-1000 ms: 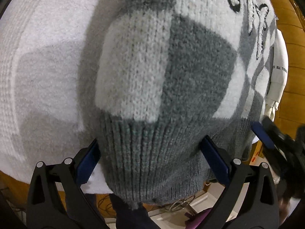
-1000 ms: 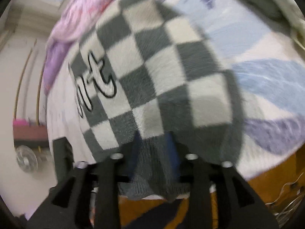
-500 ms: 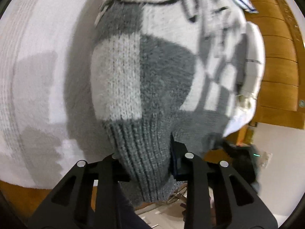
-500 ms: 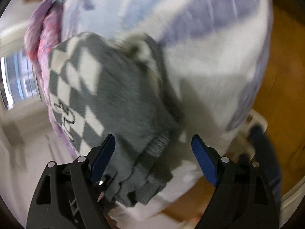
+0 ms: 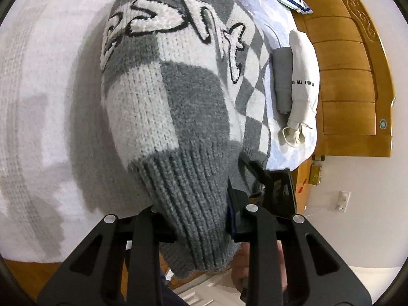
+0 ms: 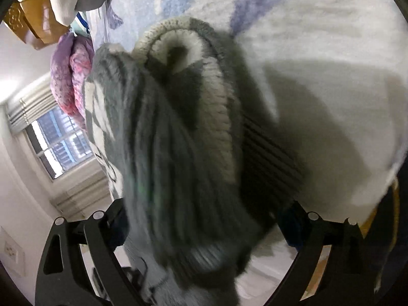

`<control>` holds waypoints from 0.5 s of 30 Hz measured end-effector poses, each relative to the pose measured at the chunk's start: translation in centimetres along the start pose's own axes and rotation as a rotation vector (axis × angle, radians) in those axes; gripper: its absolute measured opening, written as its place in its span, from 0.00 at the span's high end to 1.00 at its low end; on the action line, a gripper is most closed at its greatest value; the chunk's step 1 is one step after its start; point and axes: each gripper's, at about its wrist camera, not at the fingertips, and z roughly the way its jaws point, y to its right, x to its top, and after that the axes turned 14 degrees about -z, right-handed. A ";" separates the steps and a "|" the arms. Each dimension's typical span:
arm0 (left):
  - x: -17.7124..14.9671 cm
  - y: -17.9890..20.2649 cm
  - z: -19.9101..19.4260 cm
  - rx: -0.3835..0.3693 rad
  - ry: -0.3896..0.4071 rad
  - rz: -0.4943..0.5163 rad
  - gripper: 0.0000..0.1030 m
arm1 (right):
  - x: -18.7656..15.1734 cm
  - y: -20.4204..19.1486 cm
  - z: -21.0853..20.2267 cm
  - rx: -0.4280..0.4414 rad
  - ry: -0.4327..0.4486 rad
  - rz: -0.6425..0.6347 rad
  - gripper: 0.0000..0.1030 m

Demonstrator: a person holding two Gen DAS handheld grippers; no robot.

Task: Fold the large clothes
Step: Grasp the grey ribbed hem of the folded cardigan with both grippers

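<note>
A grey-and-white checkered knit sweater (image 5: pixel 178 97) with raised white lettering lies on the bed. My left gripper (image 5: pixel 196 214) is shut on its grey ribbed hem (image 5: pixel 188 193) and holds that edge lifted above the bedspread. In the right wrist view the sweater (image 6: pixel 165 153) is bunched, with its pale ribbed band curled on top. My right gripper (image 6: pixel 204 227) is opening its jaws wide; the bunched knit sits between them, and the blue pads (image 6: pixel 288 227) stand off its sides. Part of the right gripper (image 5: pixel 267 186) shows behind the hem in the left wrist view.
The bedspread (image 5: pixel 46 76) is white with pale grey, blue and purple patches. A folded white garment with black print (image 5: pixel 303 76) and a folded grey one (image 5: pixel 281 76) lie beside a wooden headboard (image 5: pixel 344 76). A pink-purple blanket (image 6: pixel 71 76) and a window (image 6: pixel 58 148) are beyond.
My left gripper went from wide open around the hem to shut on it and rose with it. My right gripper rolled, released its pinch and spread wide around the bunched sweater.
</note>
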 end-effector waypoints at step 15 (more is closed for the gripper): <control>0.2 2.6 -1.0 0.026 0.061 0.047 0.72 | -1.1 -16.0 -0.7 -0.366 -0.009 -0.576 0.66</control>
